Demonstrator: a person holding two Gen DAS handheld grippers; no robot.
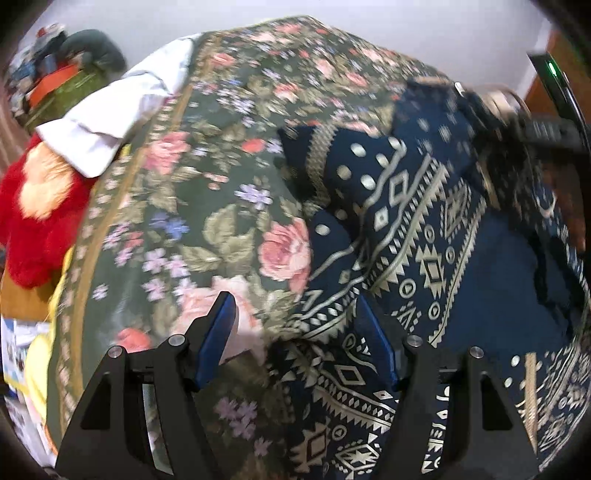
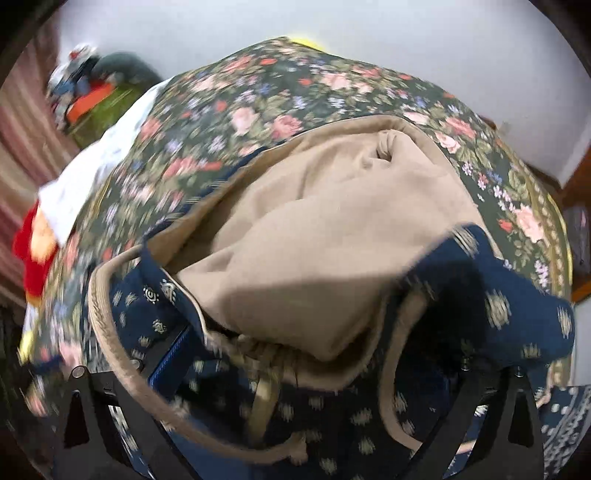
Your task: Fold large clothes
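Observation:
A large navy garment (image 1: 424, 266) with cream geometric print lies crumpled on a dark floral bedspread (image 1: 207, 206). My left gripper (image 1: 299, 332) is open, its blue-padded fingers (image 1: 218, 332) spread just above the garment's left edge and holding nothing. In the right wrist view the garment's beige lining (image 2: 325, 229) and navy dotted outside (image 2: 317, 417) fill the frame and drape over my right gripper. Only part of its left finger (image 2: 166, 358) shows; the jaws are hidden by cloth. The right gripper also shows blurred in the left wrist view (image 1: 517, 118), over the garment's far end.
A white cloth (image 1: 118, 107) lies at the bedspread's far left edge, with a red plush toy (image 1: 37, 218) beside it. A cluttered pile with green and orange items (image 1: 62, 81) stands at the back left. A white wall (image 2: 332, 29) runs behind. Wooden furniture (image 2: 580, 177) is at right.

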